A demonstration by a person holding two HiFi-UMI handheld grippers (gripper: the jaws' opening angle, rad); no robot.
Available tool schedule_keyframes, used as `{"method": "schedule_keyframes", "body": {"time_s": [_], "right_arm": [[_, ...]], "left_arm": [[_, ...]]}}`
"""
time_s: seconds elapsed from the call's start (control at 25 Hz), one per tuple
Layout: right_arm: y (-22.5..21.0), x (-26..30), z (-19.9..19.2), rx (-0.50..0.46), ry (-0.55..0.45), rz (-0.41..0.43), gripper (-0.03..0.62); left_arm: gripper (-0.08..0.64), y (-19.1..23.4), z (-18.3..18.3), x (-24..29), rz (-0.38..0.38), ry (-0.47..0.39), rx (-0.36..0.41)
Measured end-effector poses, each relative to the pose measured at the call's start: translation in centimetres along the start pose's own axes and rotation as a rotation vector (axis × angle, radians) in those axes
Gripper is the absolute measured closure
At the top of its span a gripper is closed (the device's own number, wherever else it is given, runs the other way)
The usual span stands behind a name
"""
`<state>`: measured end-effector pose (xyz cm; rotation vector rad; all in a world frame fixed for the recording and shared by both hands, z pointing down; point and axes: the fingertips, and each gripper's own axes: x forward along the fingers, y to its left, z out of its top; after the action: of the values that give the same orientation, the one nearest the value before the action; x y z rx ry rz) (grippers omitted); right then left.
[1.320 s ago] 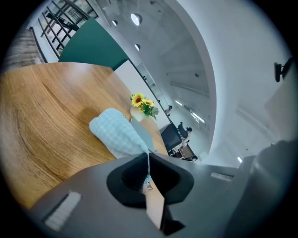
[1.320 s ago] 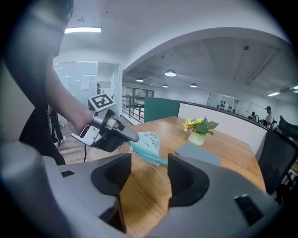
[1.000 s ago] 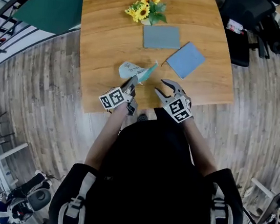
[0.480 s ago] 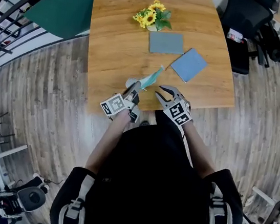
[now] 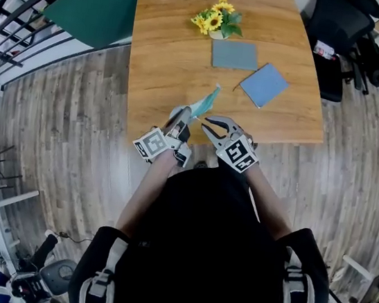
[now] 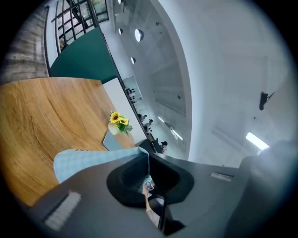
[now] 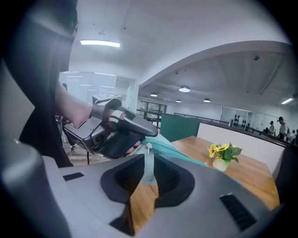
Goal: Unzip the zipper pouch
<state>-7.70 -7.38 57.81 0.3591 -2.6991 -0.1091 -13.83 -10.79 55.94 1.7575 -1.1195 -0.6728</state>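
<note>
The light teal checked zipper pouch (image 5: 201, 105) hangs edge-up over the near part of the wooden table (image 5: 168, 53). My left gripper (image 5: 179, 117) is shut on its near corner; in the left gripper view the cloth (image 6: 88, 160) runs into the closed jaws (image 6: 147, 171). My right gripper (image 5: 210, 121) sits just right of it, jaws closing. In the right gripper view the pale zipper pull (image 7: 148, 158) dangles from the teal zipper edge (image 7: 174, 150) into the narrow gap of that gripper (image 7: 149, 173); the pads do not visibly press it. The left gripper (image 7: 116, 130) shows there too.
A small vase of sunflowers (image 5: 218, 20) stands at the table's far edge. Two grey-blue pads (image 5: 234, 54) (image 5: 264, 85) lie behind the pouch. A black office chair (image 5: 339, 35) is at the right, a green panel (image 5: 98, 5) at the left.
The pouch has gone from lying partly on the table to hanging edge-up from the left gripper. The right gripper has moved left up to it and its jaws have narrowed.
</note>
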Motion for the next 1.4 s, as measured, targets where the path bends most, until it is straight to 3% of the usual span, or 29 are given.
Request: {"method": "schedule_keyframes", "body": {"time_s": [0.28, 0.44, 0.68, 0.8, 1.0, 1.12, 1.24, 1.4], "right_arm": [[1.8, 0.5, 1.4, -0.063, 0.018, 0.021, 0.529], [1.6, -0.1, 2.2, -0.071, 0.003, -0.028, 0.583], [1.6, -0.7, 1.9, -0.067, 0.004, -0.067, 0.584], [1.5, -1.4, 1.5, -0.071, 0.013, -0.084, 0.585], [1.1, -2.5, 1.4, -0.059, 0.008, -0.115, 0.586], [0.5, -3.1, 1.7, -0.053, 0.001, -0.142, 0.586], [0.1, -3.7, 1.7, -0.037, -0.002, -0.162, 0.586], [0.2, -4.2, 1.2, -0.03, 0.001, -0.172, 0.586]], "left_arm": [[0.552, -0.9, -0.7, -1.2, -0.013, 0.0, -0.013], [0.551, -1.6, -0.8, -1.5, -0.04, -0.009, -0.04], [0.551, -1.4, -1.4, -1.5, -0.019, 0.0, -0.034], [0.551, -1.6, -2.2, -1.3, -0.034, -0.013, -0.09], [0.551, -2.1, -2.9, -0.9, -0.045, -0.022, -0.11], [0.55, -2.3, -2.9, -0.7, -0.04, -0.024, -0.082], [0.551, -2.8, -3.4, -0.5, -0.051, -0.02, -0.104], [0.551, -2.9, -3.9, -0.5, -0.043, -0.005, -0.06]]}}
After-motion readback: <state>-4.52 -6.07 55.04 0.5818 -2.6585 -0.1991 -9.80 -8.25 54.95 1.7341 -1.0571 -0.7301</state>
